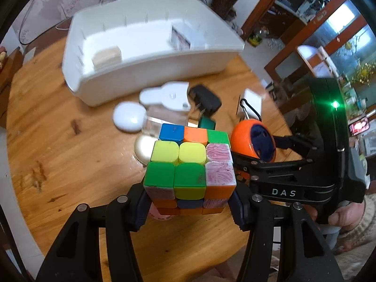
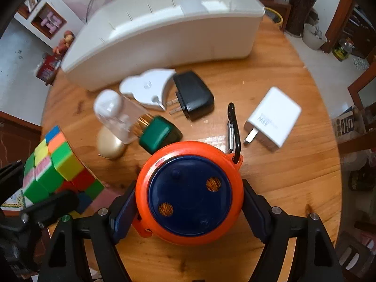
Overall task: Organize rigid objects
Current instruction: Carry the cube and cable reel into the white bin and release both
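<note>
My left gripper (image 1: 189,208) is shut on a scrambled Rubik's cube (image 1: 189,162) and holds it above the round wooden table (image 1: 58,141). The cube also shows at the left of the right wrist view (image 2: 56,164). My right gripper (image 2: 189,209) is shut on an orange round speaker (image 2: 189,192) with a dark blue face and a black carabiner (image 2: 233,127). The speaker shows right of the cube in the left wrist view (image 1: 253,141). A long white bin (image 1: 150,44) stands at the back of the table (image 2: 164,28).
On the table lie a white cloud-shaped piece (image 2: 148,87), a black plug adapter (image 2: 193,94), a white charger (image 2: 272,117), a clear bottle with a green cap (image 2: 131,117) and a gold dome (image 2: 110,145). A wooden block (image 1: 107,56) and a small box (image 1: 179,37) sit in the bin.
</note>
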